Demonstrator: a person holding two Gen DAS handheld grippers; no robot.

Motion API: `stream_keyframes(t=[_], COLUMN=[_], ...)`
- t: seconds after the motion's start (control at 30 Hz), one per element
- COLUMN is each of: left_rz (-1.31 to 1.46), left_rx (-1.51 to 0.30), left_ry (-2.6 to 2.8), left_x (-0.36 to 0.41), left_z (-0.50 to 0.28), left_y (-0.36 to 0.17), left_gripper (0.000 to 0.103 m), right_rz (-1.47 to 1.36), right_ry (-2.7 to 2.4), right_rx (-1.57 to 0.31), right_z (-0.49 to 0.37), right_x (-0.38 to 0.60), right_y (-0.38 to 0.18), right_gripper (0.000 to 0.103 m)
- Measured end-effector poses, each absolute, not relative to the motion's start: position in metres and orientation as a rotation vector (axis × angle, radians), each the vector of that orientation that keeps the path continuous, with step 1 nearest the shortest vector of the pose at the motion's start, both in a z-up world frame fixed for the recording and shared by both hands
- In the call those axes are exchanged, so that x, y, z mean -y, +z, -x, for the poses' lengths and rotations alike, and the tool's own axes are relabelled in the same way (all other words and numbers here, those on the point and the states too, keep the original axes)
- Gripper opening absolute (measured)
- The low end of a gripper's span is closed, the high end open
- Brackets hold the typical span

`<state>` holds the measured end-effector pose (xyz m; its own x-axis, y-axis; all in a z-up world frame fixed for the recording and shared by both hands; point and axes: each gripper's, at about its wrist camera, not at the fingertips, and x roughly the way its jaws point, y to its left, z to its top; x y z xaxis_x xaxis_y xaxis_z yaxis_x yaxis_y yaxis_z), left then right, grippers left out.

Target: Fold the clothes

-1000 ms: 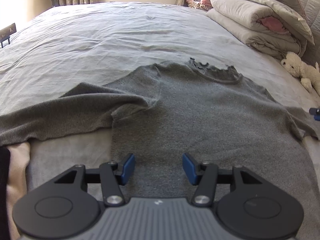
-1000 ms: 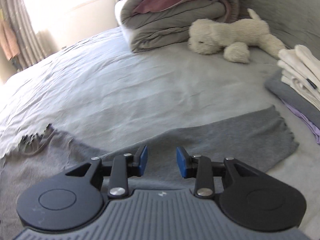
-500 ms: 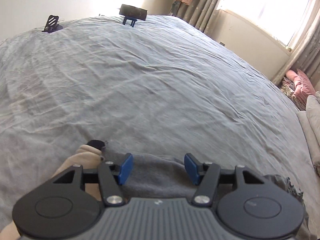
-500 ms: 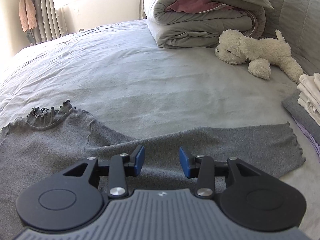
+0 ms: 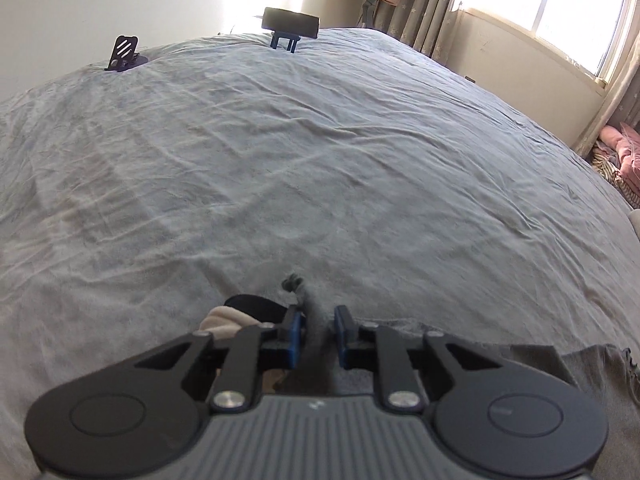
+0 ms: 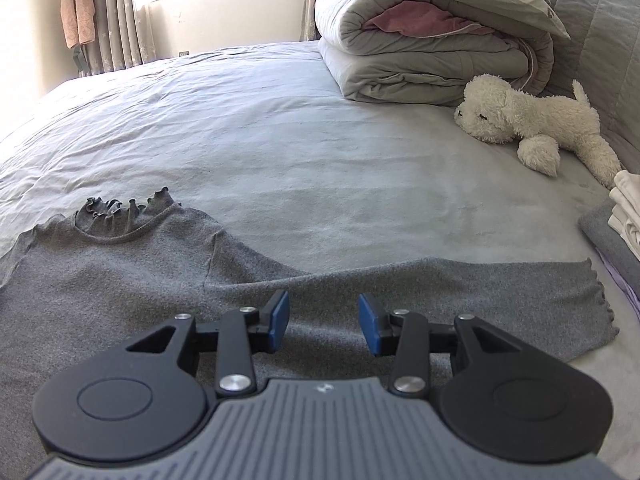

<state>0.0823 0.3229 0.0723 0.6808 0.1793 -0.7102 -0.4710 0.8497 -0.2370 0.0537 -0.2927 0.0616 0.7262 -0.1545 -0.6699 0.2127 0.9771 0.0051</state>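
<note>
Soft, limp grey sweater (image 6: 120, 280) spread flat on the bed (image 6: 320, 152), best taken at cuffs or hem; left gripper (image 5: 316, 330) clenched on a sleeve end, right gripper (image 6: 323, 322) released above the other sleeve.

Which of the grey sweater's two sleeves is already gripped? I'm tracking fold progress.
The sleeve end bunched between the left gripper. The other sleeve lies flat under the open right gripper.
</note>
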Motion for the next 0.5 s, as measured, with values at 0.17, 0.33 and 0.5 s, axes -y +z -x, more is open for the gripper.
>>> stream_keyframes(t=[0.17, 0.33, 0.5], left_rz=[0.471, 0.520, 0.529], left_rx=[-0.618, -0.535, -0.603], left_ry=[0.379, 0.422, 0.431], left_x=[-0.326, -0.335, -0.336], left_z=[-0.073, -0.064, -0.068], left_y=[0.092, 0.104, 0.093], left_gripper=[0.005, 0.005, 0.005], right_rz=[-0.086, -0.092, -0.087], right_ry=[-0.202, -0.202, -0.194], right_rx=[-0.722, -0.714, -0.719], right_z=[-0.053, -0.052, -0.053], right_x=[0.293, 0.292, 0.290], right_y=[0.064, 0.067, 0.065], right_gripper=[0.042, 0.042, 0.042])
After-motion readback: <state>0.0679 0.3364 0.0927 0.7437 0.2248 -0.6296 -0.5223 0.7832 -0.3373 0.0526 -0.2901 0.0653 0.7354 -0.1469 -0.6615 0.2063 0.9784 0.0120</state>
